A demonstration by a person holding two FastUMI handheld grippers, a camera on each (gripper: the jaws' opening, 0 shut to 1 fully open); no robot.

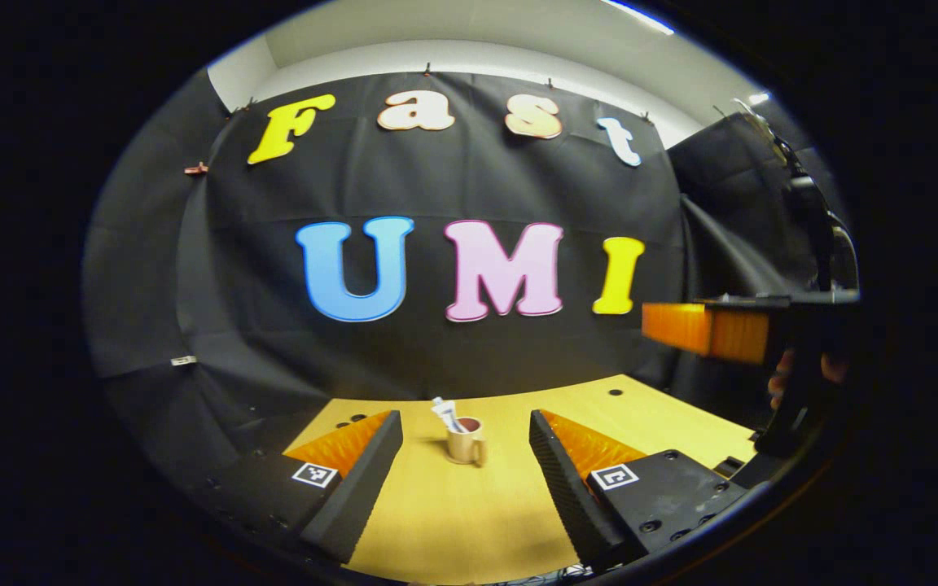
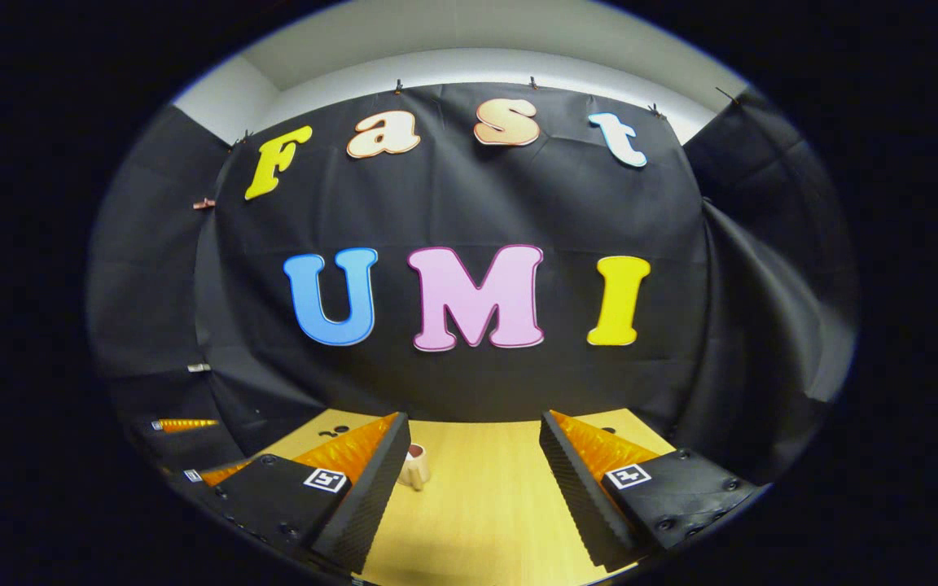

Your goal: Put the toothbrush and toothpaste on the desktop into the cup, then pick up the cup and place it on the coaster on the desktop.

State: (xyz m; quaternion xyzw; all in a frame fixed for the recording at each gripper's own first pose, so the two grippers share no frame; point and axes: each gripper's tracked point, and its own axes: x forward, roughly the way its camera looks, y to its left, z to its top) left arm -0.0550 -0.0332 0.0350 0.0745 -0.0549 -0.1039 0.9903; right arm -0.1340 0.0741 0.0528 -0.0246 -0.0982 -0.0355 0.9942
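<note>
- Left gripper (image 1: 466,443): its jaws stand wide apart above the counter (image 1: 469,513), holding and touching nothing.
- The cup (image 1: 465,443) stands upright between the two jaws in the left gripper view, farther off toward the counter's far edge, apart from both.
- A white toothpaste (image 1: 445,413) sticks up out of the cup, leaning left; whether a toothbrush is in there too is hard to make out.
- Right gripper (image 2: 475,452): jaws also wide apart and gripping nothing.
- In the right gripper view the cup (image 2: 416,467) peeks out just beside the left jaw, partly hidden behind it.
- In the left gripper view the right gripper (image 1: 709,330) shows again at the right edge, raised above the counter, with part of a hand (image 1: 778,381) behind it.
- The counter is pale wood, with small dark holes near its far edge.
- A black cloth wall (image 2: 469,203) hangs behind the counter.
- The coaster cannot be made out.
</note>
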